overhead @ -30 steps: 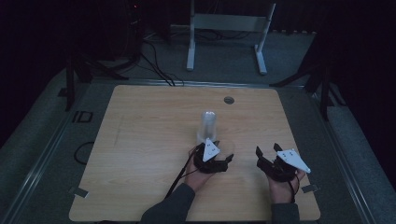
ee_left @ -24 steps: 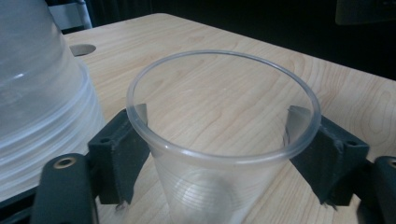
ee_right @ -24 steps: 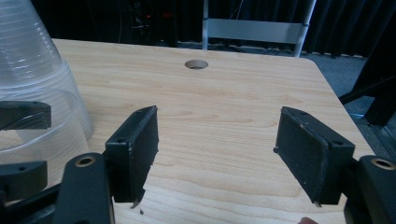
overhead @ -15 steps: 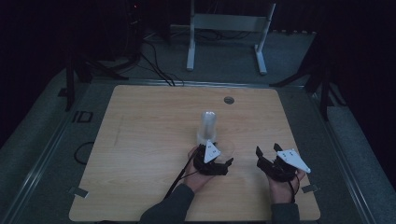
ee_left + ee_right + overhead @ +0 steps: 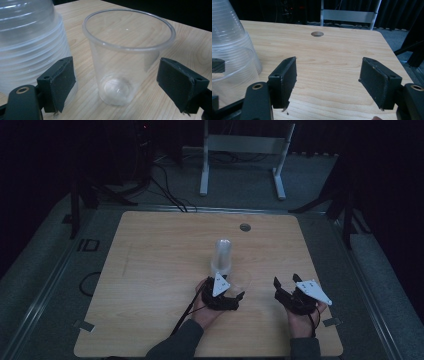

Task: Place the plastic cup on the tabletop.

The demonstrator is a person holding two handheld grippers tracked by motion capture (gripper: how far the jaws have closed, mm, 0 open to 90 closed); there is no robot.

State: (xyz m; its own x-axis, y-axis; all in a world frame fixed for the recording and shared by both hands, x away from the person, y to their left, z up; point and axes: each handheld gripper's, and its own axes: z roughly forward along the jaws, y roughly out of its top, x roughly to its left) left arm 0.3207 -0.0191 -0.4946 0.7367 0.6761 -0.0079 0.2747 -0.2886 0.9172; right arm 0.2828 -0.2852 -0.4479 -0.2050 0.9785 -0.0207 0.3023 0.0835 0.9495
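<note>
at the left of the light wooden table (image 5: 150,285) the tall upside-down stack of clear ribbed plastic cups (image 5: 222,255) stands where it stood a second ago, and just beside it the single clear plastic cup (image 5: 125,60) sits upright on the wood. the left gripper (image 5: 117,82) has barely shifted in that second, its jaws wide on either side of the single cup without touching it, so the cup looks either freshly set down or about to be gripped. farther right the right gripper (image 5: 328,82) hangs over bare wood, jaws wide and holding nothing, also unmoved
</note>
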